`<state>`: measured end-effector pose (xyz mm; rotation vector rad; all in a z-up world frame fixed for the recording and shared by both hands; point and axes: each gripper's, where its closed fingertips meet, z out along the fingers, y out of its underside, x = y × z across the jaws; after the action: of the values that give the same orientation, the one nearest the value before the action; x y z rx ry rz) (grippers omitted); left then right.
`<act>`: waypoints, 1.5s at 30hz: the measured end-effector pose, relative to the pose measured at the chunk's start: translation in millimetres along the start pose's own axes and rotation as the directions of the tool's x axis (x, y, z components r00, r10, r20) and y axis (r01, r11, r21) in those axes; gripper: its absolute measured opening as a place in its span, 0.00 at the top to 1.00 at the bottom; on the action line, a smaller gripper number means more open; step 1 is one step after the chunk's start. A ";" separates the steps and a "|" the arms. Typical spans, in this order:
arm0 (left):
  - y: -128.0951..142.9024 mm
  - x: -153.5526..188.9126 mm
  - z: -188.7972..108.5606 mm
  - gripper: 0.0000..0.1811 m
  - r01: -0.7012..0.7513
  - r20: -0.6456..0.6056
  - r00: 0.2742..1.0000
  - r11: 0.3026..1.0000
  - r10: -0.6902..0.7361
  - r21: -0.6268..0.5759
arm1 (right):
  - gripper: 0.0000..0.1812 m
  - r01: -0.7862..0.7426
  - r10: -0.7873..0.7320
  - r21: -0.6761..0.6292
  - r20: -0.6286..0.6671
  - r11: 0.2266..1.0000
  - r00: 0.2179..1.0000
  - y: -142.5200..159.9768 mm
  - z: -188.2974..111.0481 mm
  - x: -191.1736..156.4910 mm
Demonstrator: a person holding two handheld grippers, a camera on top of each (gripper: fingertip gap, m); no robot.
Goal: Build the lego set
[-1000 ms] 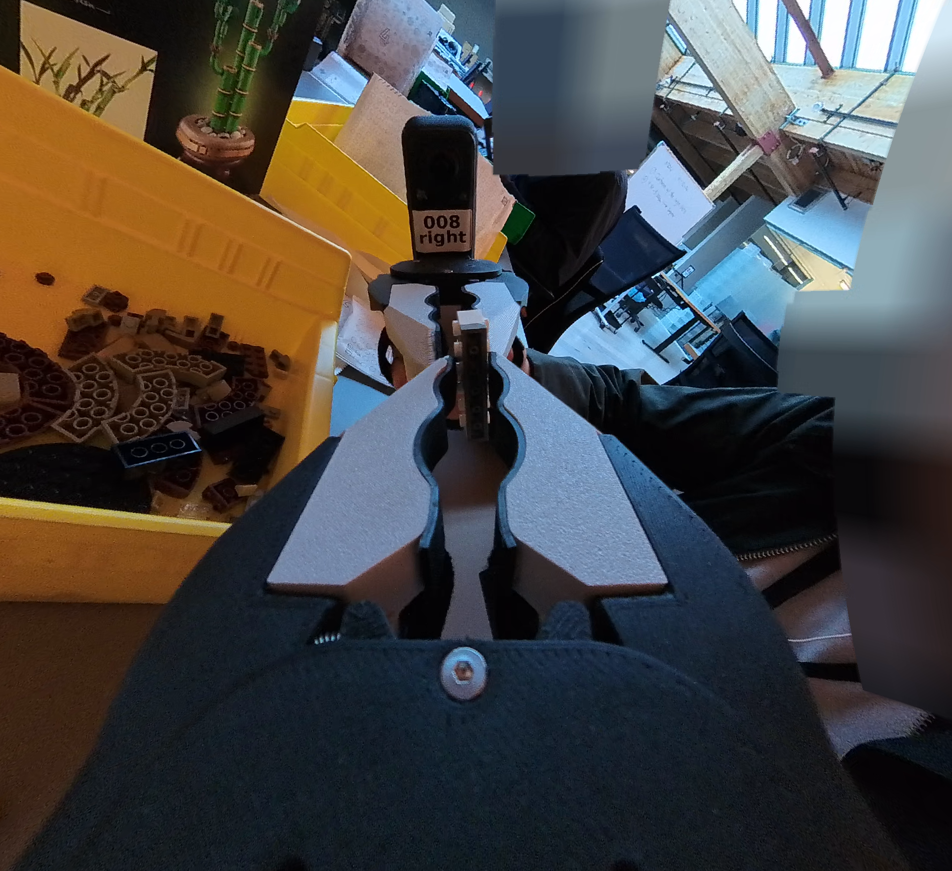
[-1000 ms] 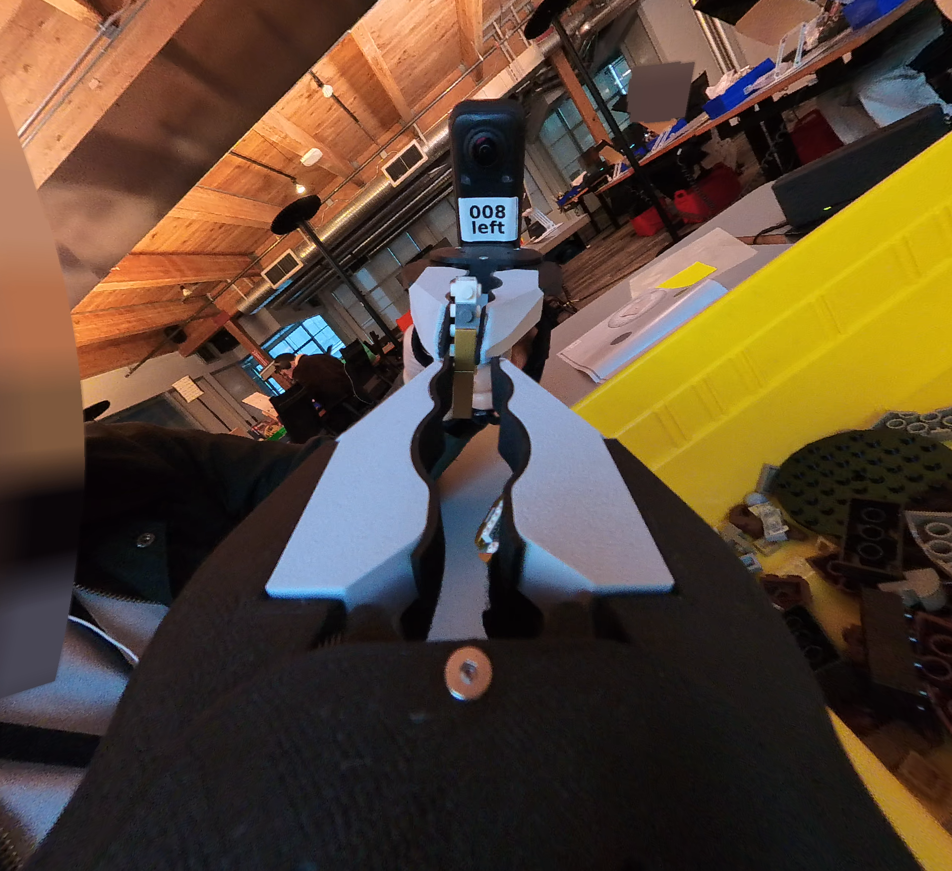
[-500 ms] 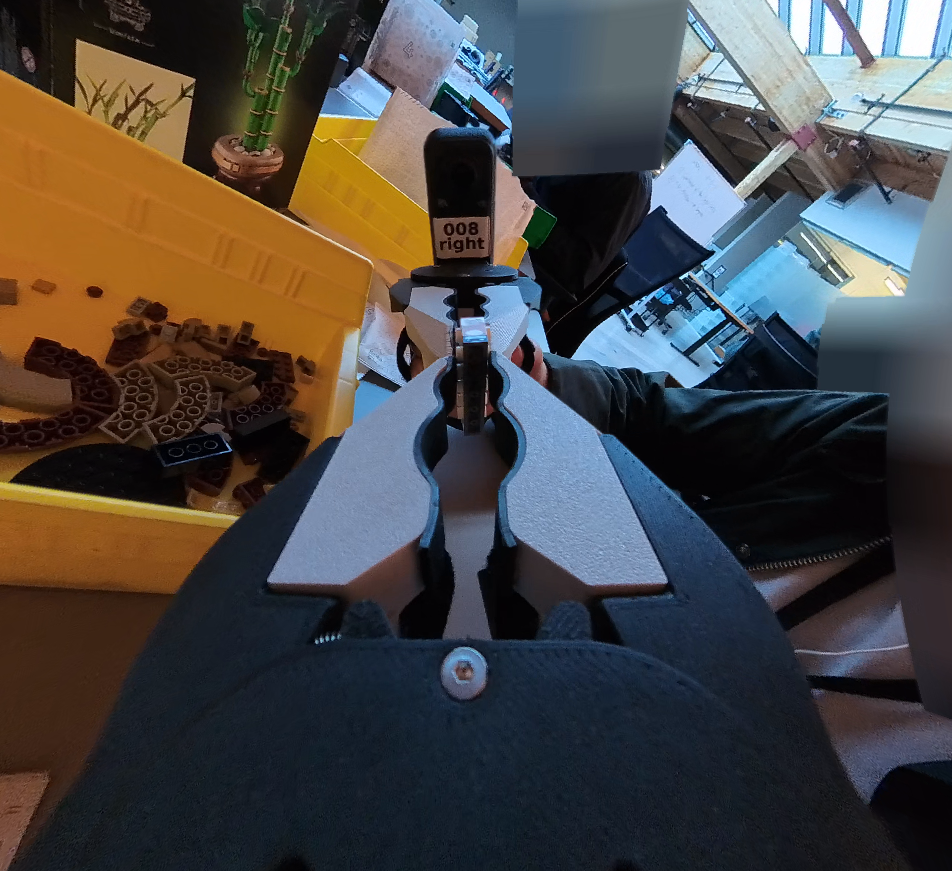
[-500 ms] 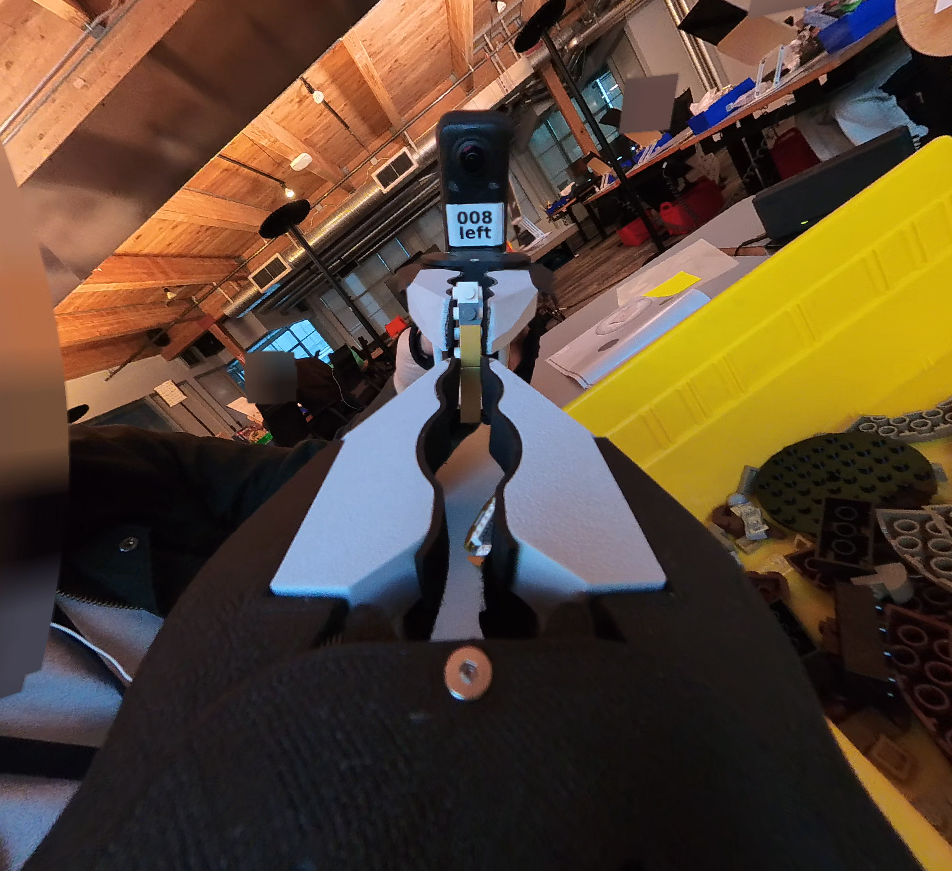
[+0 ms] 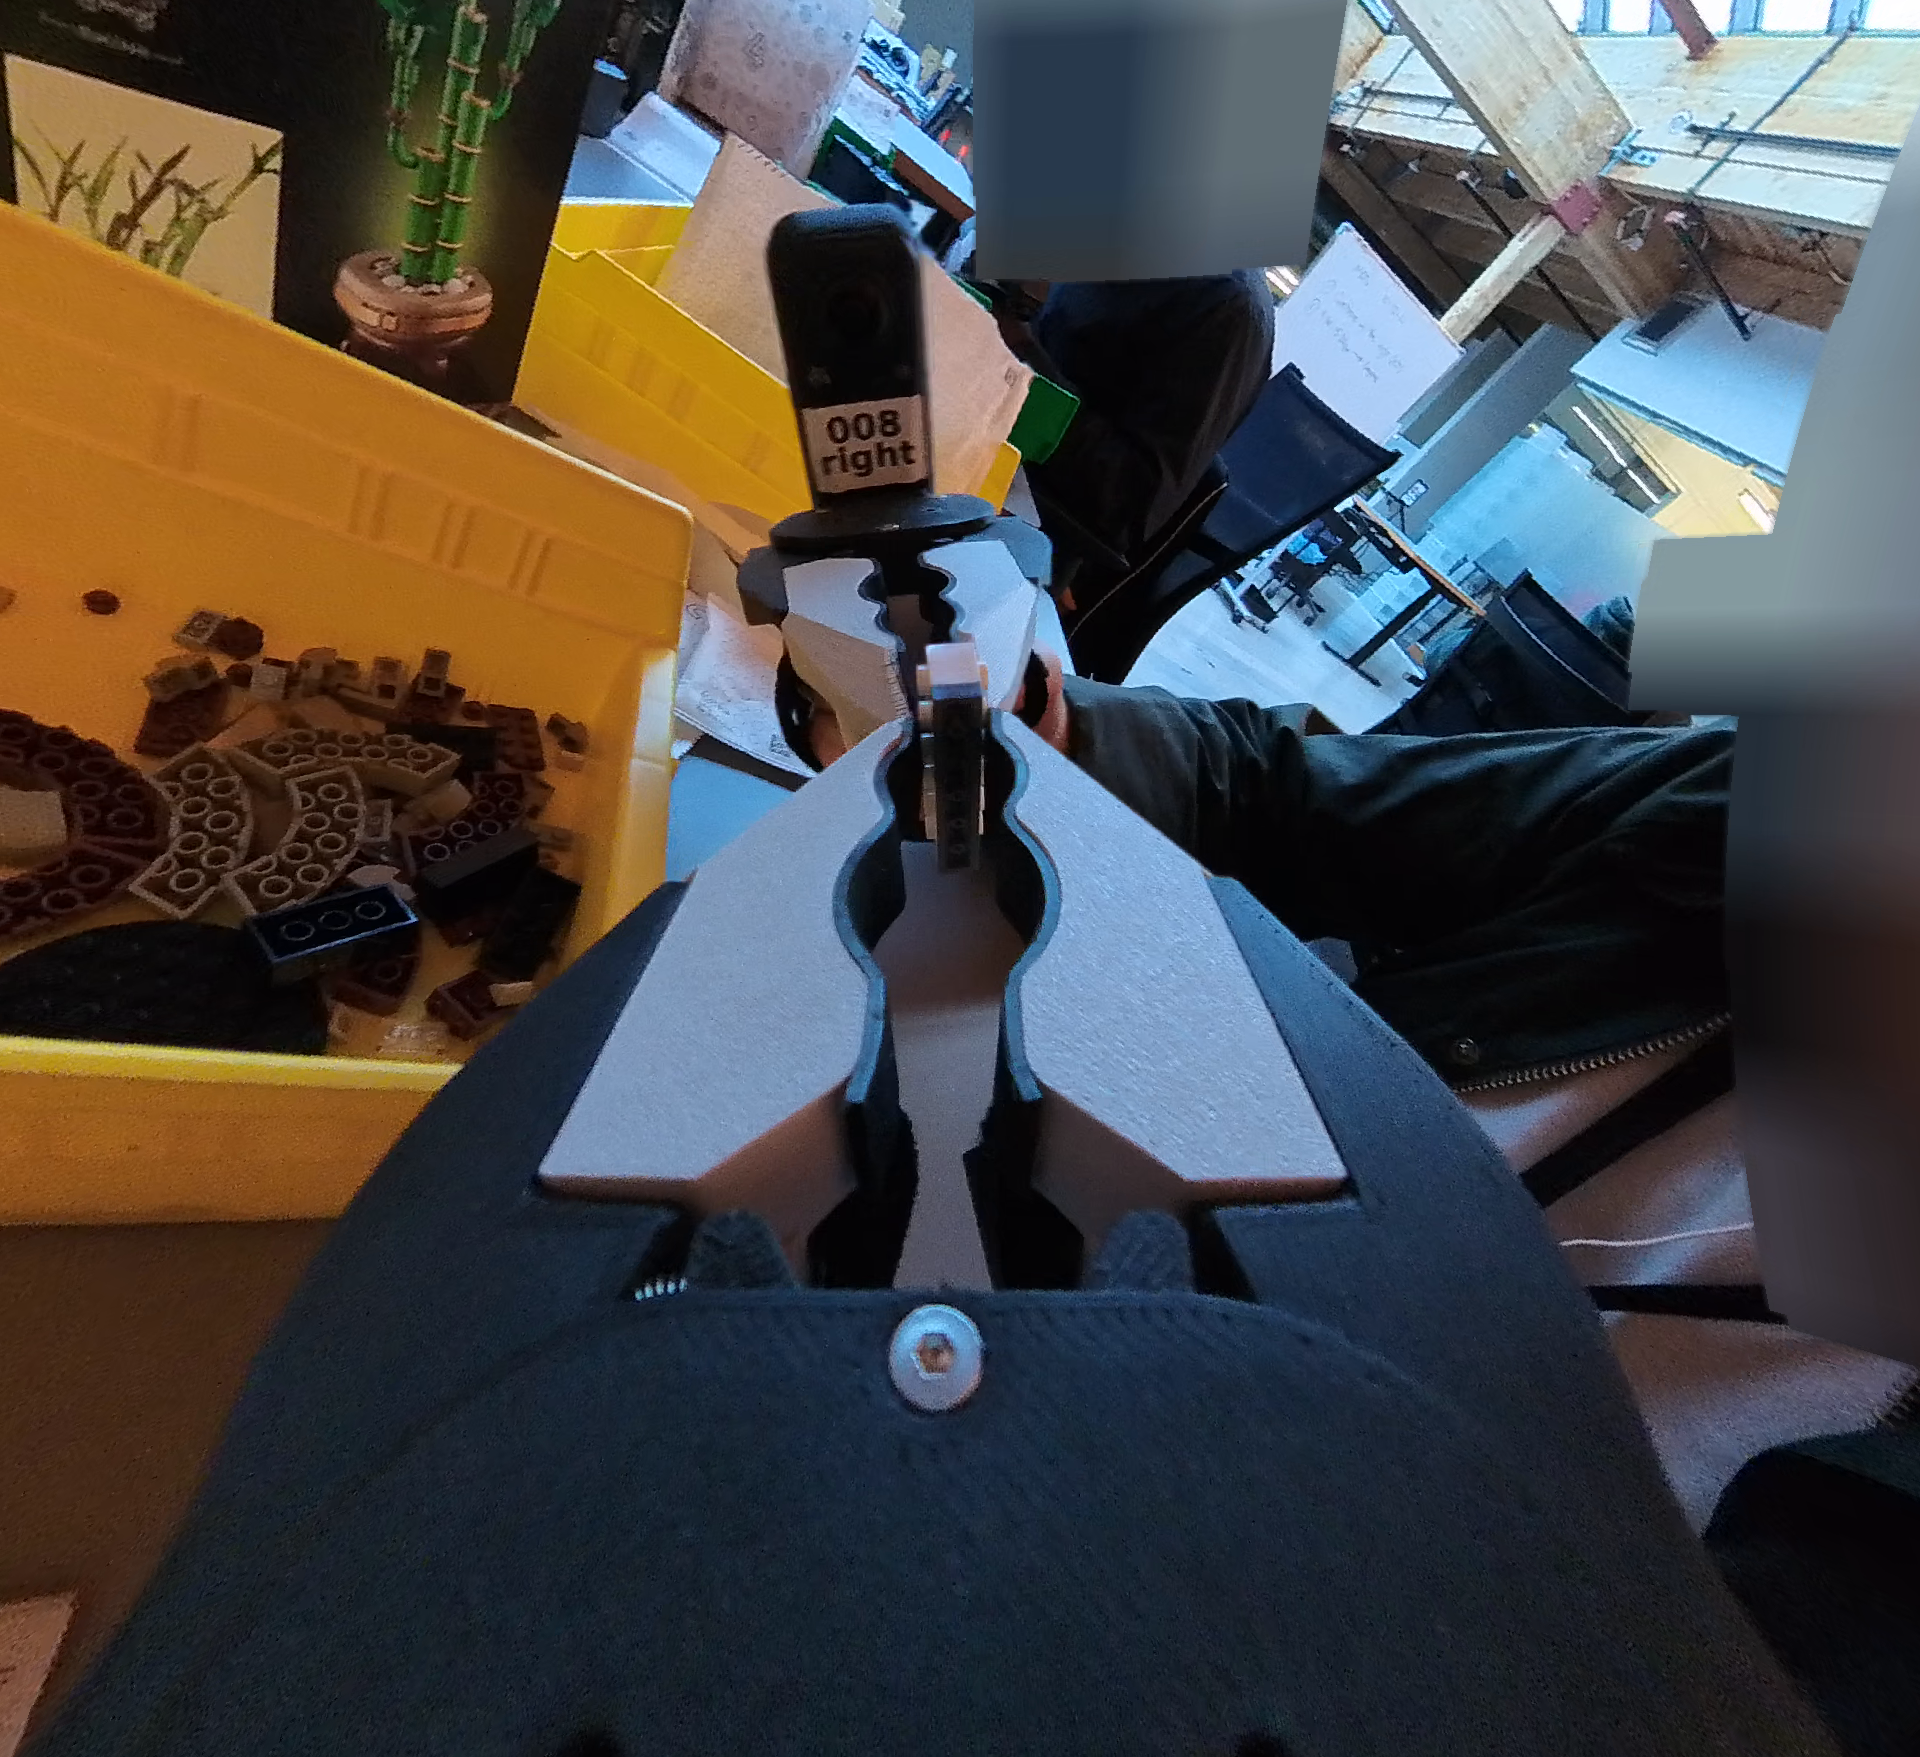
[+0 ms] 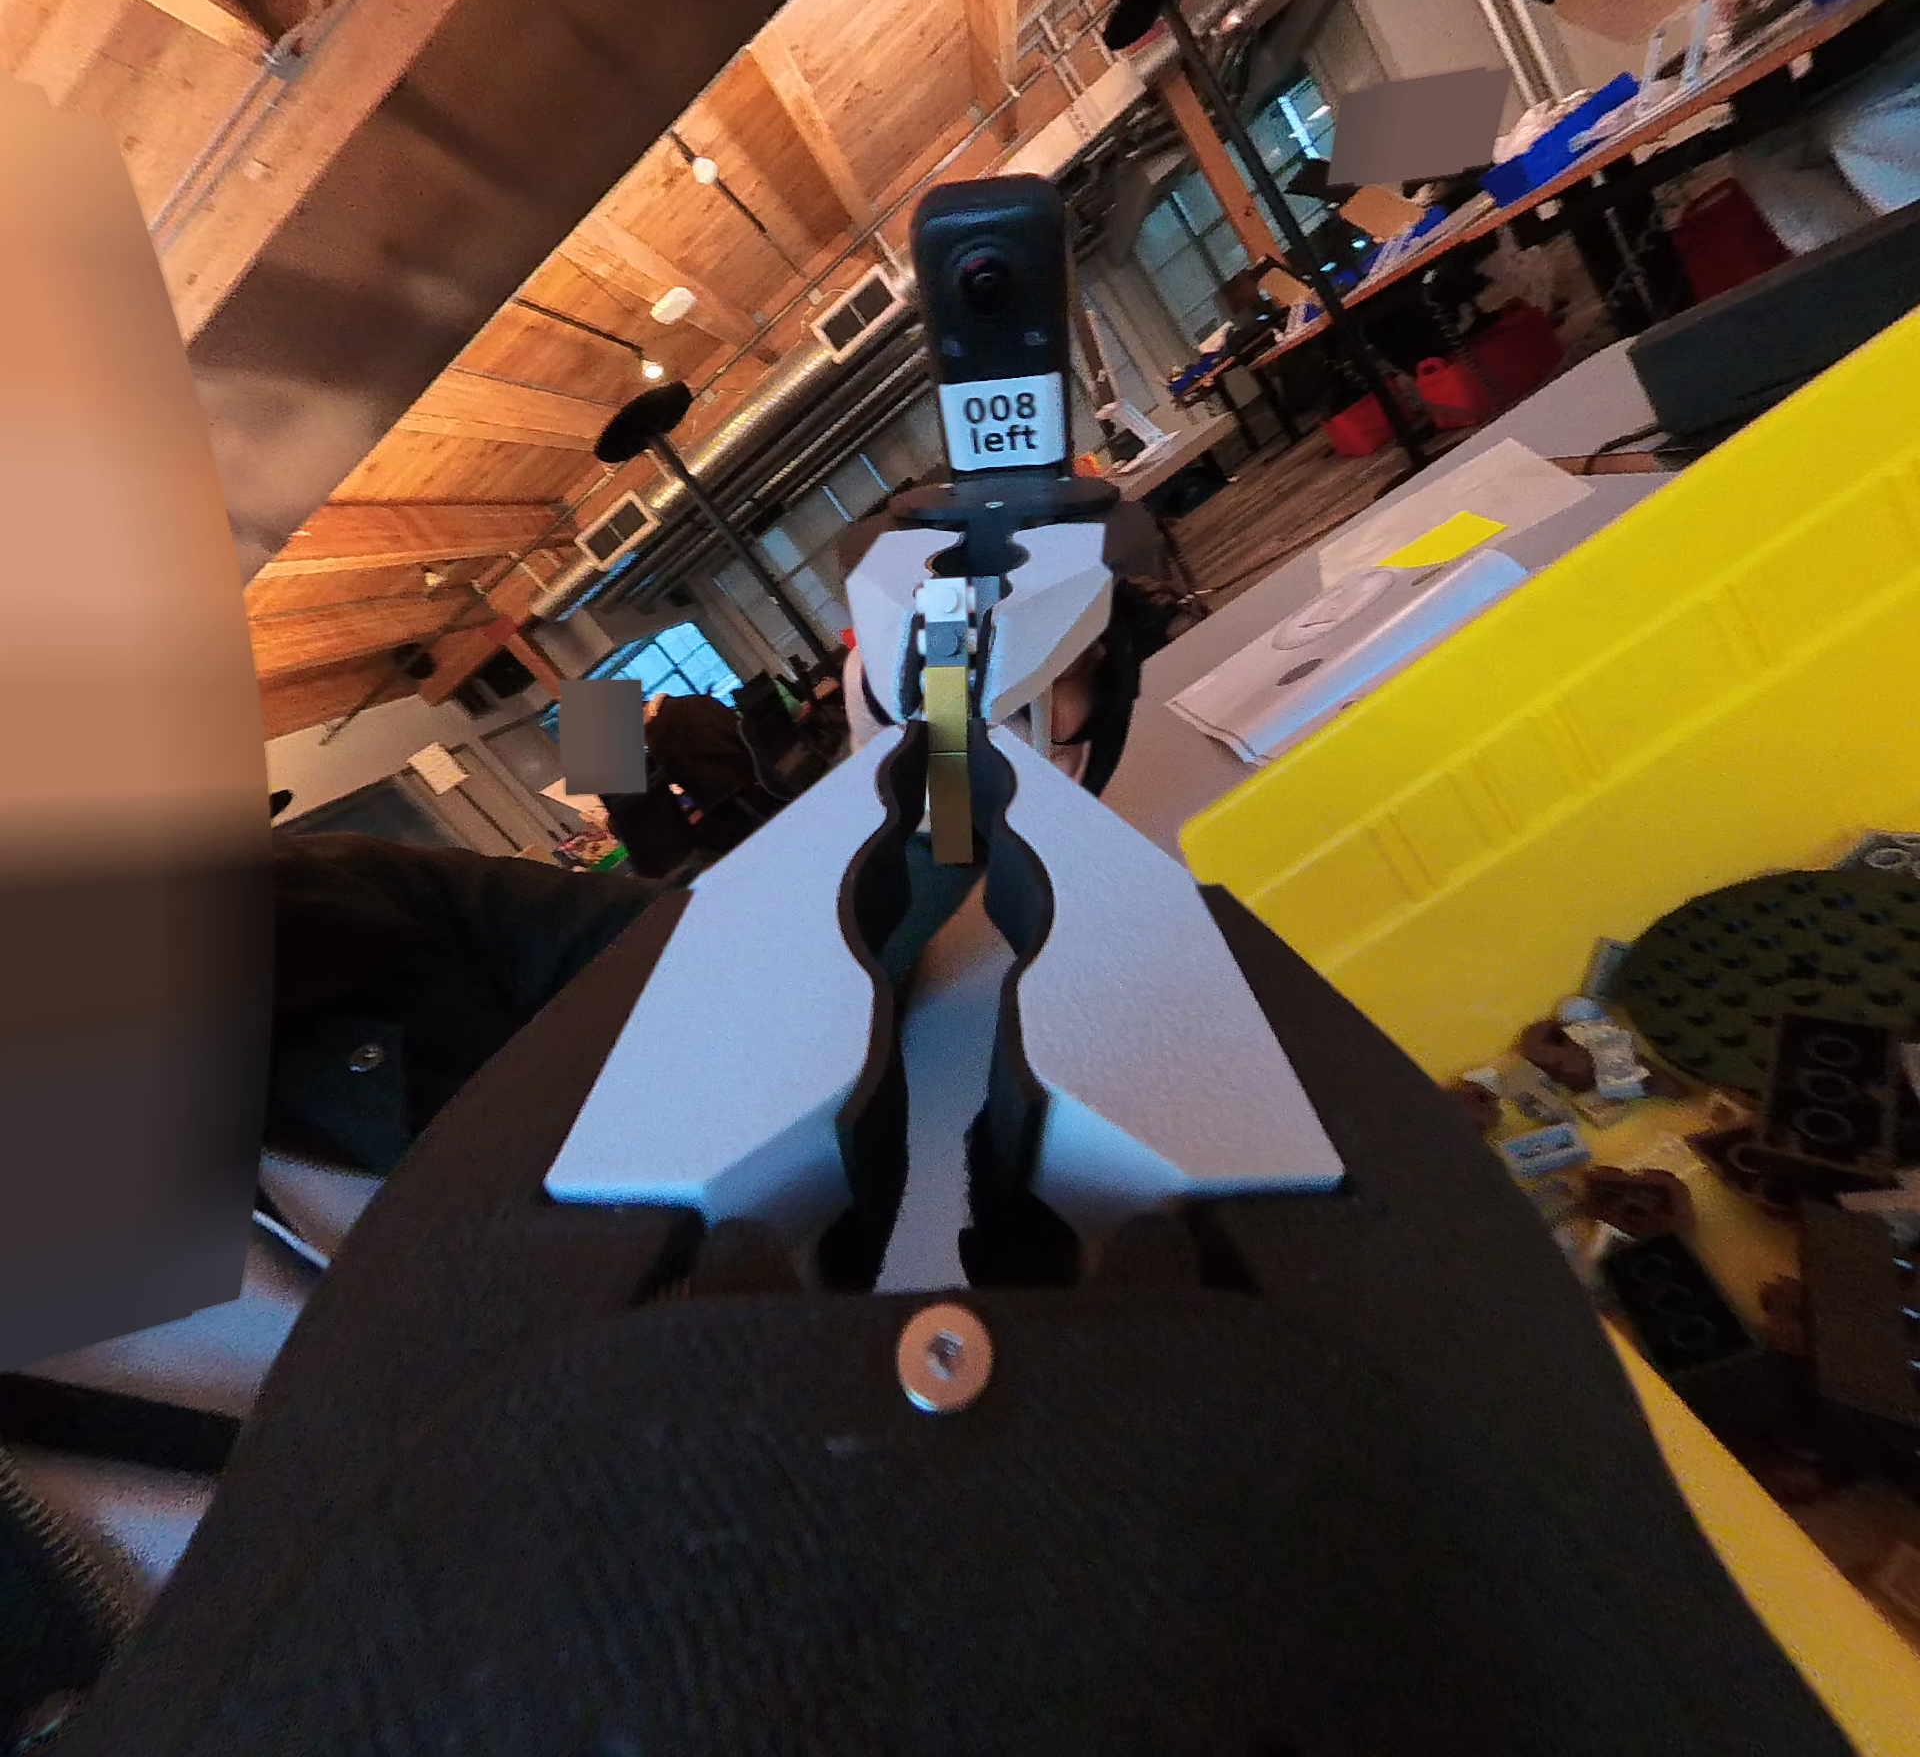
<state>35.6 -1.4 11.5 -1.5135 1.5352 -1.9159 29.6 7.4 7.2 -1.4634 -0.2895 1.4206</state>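
Note:
My two grippers are raised off the table and meet tip to tip. In the left wrist view my left gripper (image 5: 951, 743) is shut on a thin dark plate (image 5: 958, 777) that has a small white piece (image 5: 954, 668) at its far end. The right gripper (image 5: 920, 642) faces it and touches that end. In the right wrist view my right gripper (image 6: 948, 743) is shut on a gold plate (image 6: 948, 772). Small grey and white pieces (image 6: 948, 621) sit beyond it at the left gripper (image 6: 966, 637). I cannot tell whether the plates are joined.
A yellow bin (image 5: 312, 481) with several loose dark, brown and grey bricks (image 5: 312, 834) and a round dark plate (image 6: 1766, 959) stands beside the grippers; its wall also shows in the right wrist view (image 6: 1558, 720). The set's box (image 5: 416, 97) stands behind it. A person's dark sleeve (image 5: 1403, 824) is nearby. My two grippers' fingertips are within a few centimetres of each other.
Both grippers stay shut and tip to tip with the pieces between them. They have only shifted and tilted slightly, so the bin moves a little in both views.

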 end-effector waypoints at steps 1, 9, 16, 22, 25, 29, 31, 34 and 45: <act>-0.4 2.3 0.0 0.95 -0.004 -0.008 1.000 1.000 0.004 -0.002 | 0.98 -0.015 0.015 0.002 0.024 1.000 1.000 -0.4 0.2 -3.1; -2.4 14.8 -0.5 0.95 -0.019 -0.086 0.996 1.000 0.020 0.012 | 0.97 -0.120 0.116 0.014 0.144 0.993 0.983 -1.8 1.0 -15.9; -0.6 12.1 0.8 0.95 -0.022 -0.084 0.996 1.000 0.023 0.013 | 0.98 -0.150 0.142 0.031 0.181 0.988 0.973 -6.1 -2.1 -17.0; 2.7 -16.2 -8.1 0.95 0.048 0.047 0.998 0.999 -0.047 -0.003 | 0.97 0.203 -0.201 -0.045 -0.455 0.978 0.867 -11.8 -34.4 66.5; 8.0 -27.5 -10.3 0.95 0.086 0.094 0.992 0.996 -0.084 -0.022 | 0.86 0.271 -0.341 -0.208 -0.617 0.940 0.710 -8.5 -47.8 88.8; 4.1 -31.9 -12.0 0.95 0.126 0.097 0.987 0.992 -0.127 0.019 | 0.87 0.312 -0.291 -0.074 -0.609 0.947 0.738 -25.3 -49.5 74.8; 1.0 -32.1 -13.3 0.95 0.127 0.094 0.987 0.991 -0.130 0.039 | 0.84 0.305 -0.264 -0.002 -0.510 0.952 0.819 -29.8 -41.0 58.1; -2.2 -29.2 -13.0 0.95 0.109 0.086 0.990 0.993 -0.113 0.052 | 0.80 0.143 -0.129 0.025 -0.303 0.989 0.944 -14.5 -19.3 40.4; -10.3 -12.0 -3.1 0.94 0.042 0.023 0.999 0.994 -0.044 0.099 | 0.97 0.054 -0.057 -0.036 -0.079 0.998 0.995 5.8 2.2 9.4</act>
<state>42.1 13.2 13.7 -1.5341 1.3868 -1.9580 27.7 13.1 -2.3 -1.5247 -0.3031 1.3148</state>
